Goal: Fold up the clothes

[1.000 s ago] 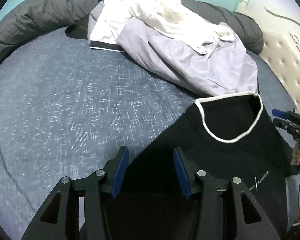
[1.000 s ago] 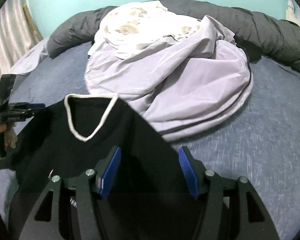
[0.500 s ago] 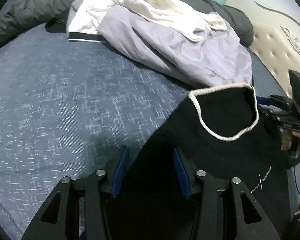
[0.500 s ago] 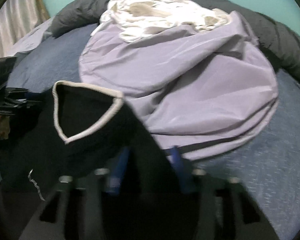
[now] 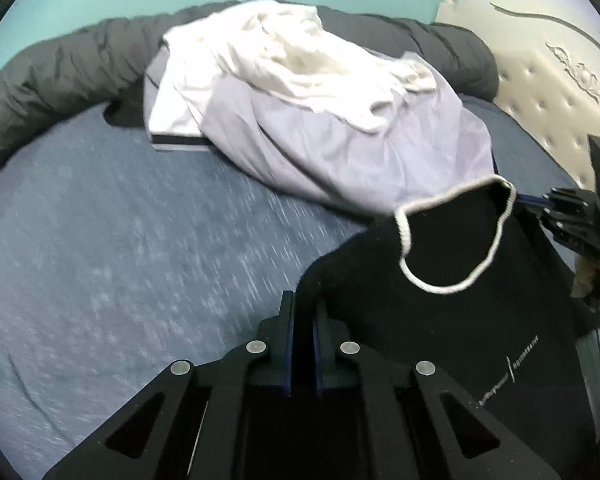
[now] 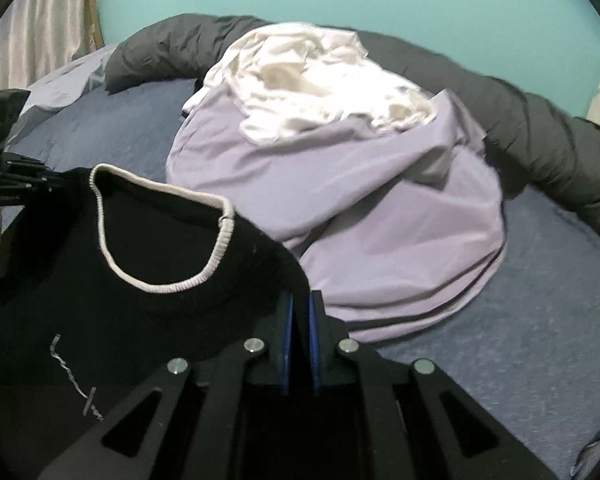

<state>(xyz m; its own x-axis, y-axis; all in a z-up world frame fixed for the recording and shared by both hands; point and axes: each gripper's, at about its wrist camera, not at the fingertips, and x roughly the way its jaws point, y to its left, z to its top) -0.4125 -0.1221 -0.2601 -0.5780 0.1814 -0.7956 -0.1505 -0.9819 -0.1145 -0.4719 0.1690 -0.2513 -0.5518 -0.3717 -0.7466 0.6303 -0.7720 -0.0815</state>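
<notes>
Left tool [image 5: 303,312] and right tool [image 6: 300,312] have just closed, each pinching the black sweater [image 5: 452,320].

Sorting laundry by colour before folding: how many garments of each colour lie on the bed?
Black: 1, the black top
Lilac: 1, the lilac garment
White: 1, the white garment
Total: 3

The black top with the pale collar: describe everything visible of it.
The black top looks like dark knit with a ribbed off-white neckline and small pale lettering on the chest. It lies partly raised off the blue bedsheet, in front of the lilac garment. The left gripper and right gripper have just closed, each pinching a shoulder.
</notes>
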